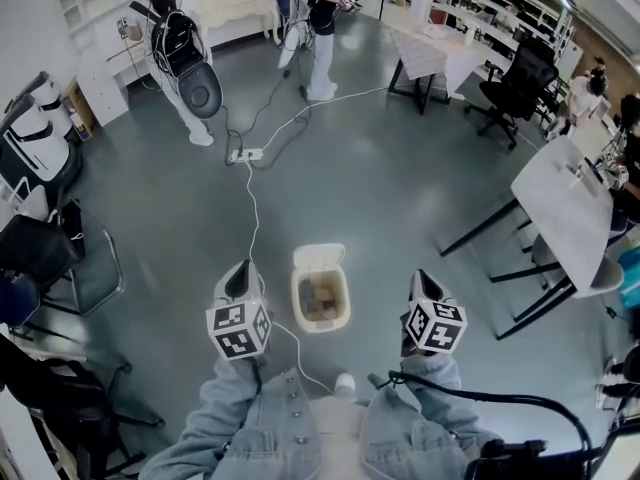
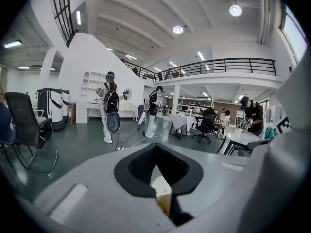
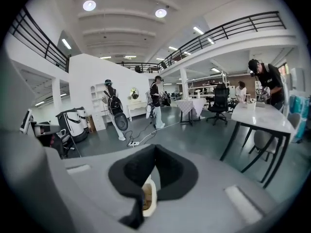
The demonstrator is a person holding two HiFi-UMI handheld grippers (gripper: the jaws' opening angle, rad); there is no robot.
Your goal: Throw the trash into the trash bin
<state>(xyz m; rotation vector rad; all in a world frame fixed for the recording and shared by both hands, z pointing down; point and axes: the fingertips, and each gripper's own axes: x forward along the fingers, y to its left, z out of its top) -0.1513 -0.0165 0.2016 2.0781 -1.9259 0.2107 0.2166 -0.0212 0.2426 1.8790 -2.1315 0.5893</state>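
Note:
A cream trash bin stands open on the grey floor right in front of me, with brownish trash lying inside it. My left gripper hovers just left of the bin and my right gripper a little further off on its right, both pointing forward and slightly down. Each is shut with nothing between its black pads. In the left gripper view the bin shows through the notch under the closed left gripper. The right gripper view shows the bin below the closed right gripper.
A white cable and power strip run across the floor beyond the bin. Black chairs stand at the left and a white table at the right. Two people stand far back, near a cloth-covered table.

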